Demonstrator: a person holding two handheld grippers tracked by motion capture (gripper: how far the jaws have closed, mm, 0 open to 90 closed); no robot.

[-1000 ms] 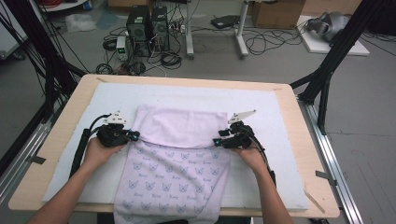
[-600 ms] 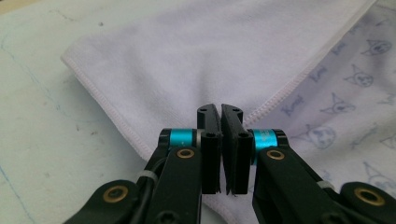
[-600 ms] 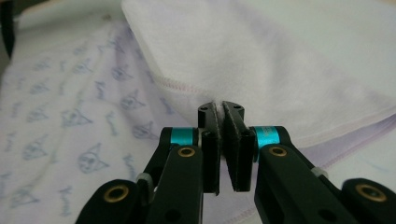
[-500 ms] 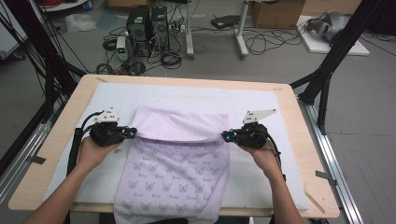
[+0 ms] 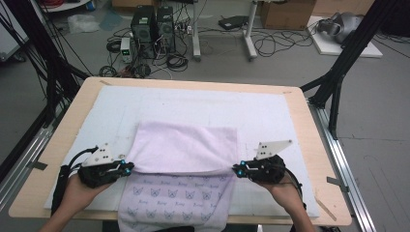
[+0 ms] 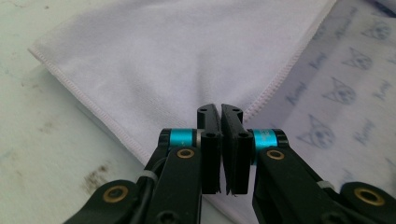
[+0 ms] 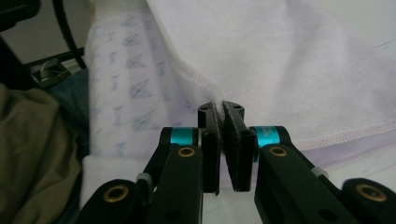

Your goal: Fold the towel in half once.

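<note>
Since the frame a second ago, both grippers have moved apart and toward the near edge of the tabletop, drawing the folded-over part of the towel taut and flatter; the fold line that sagged between them now runs almost straight. In that second the right gripper's jaws have also been closing, and cloth now sits between them.

At the left, the left gripper [image 5: 126,167] is clamped on the left end of the towel's [image 5: 186,147] folded edge; in the left gripper view its jaws meet with the hemmed corner pinched between them. It holds the corner so the plain upper layer can be laid squarely over the butterfly-printed layer beneath.

In the middle, the towel lies on the white mat [image 5: 270,113] that covers the wooden tabletop [image 5: 316,145], nearer the near edge than the far one. Its printed lower part hangs over the near edge, which judging by the pull is why the fold is being dragged that way.

At the right, the right gripper [image 5: 237,169] is likewise shut on the other end of the fold, a bunch of cloth caught in its jaws, so the two together keep the edge level.
</note>
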